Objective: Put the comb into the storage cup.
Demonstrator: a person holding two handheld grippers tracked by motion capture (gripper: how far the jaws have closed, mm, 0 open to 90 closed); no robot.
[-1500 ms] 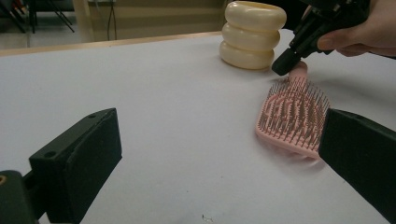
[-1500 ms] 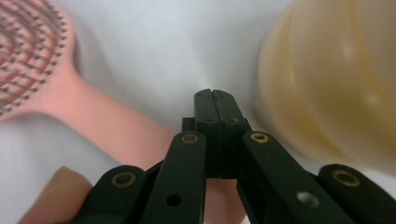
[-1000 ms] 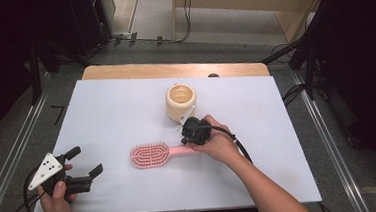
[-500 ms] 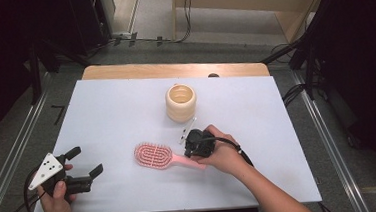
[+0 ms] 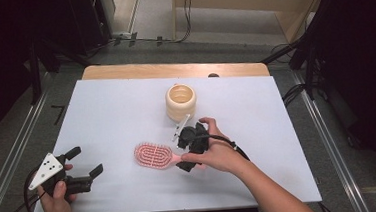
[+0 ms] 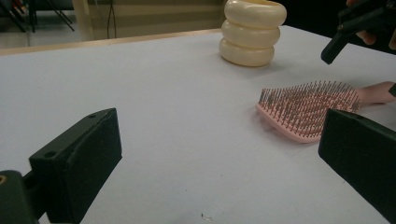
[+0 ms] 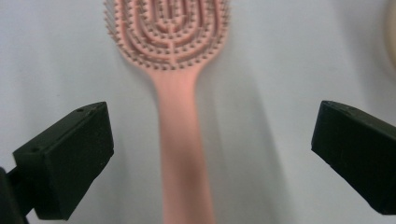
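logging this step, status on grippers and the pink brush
Right gripper just opened, over pink plastic hairbrush lying loose. Left gripper open, idle. Cream ribbed cup clear behind.

Matt pink plastic hairbrush (image 7: 180, 116)

In the right gripper view the pink hairbrush (image 7: 180, 116) has its blurred handle cut off below, and the cream holder (image 7: 391, 42) is cut off at the right.

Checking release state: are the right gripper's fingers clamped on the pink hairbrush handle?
No. In the right gripper view the fingers stand wide apart, with the pink hairbrush handle lying untouched on the table between them.
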